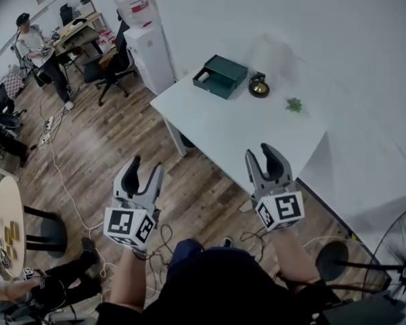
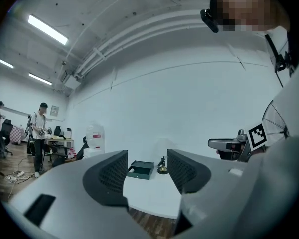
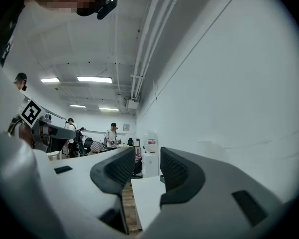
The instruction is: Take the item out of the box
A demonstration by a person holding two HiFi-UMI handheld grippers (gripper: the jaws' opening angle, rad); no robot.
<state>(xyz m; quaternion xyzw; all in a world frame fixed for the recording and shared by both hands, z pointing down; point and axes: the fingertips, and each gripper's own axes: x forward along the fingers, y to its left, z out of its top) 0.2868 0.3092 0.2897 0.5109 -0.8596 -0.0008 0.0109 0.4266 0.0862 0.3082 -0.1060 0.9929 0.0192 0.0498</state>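
Observation:
A dark green box (image 1: 220,75) lies at the far left corner of the white table (image 1: 237,131); its lid looks closed. Beside it stand a small dark and brass figurine (image 1: 259,85) and a little green item (image 1: 294,104). Both grippers hang well short of the table, above the wooden floor. My left gripper (image 1: 147,168) is open and empty, and so is my right gripper (image 1: 265,153). Between the open jaws of the left gripper (image 2: 147,163) I see the box (image 2: 141,169) and the figurine (image 2: 162,166) far off. The right gripper (image 3: 147,158) points along the table's edge (image 3: 144,198).
A water dispenser (image 1: 145,32) stands left of the table by the wall. People sit and stand at desks (image 1: 78,32) at the back left. A round table (image 1: 7,225), a cable (image 1: 61,175) on the floor and a fan (image 1: 399,266) surround me.

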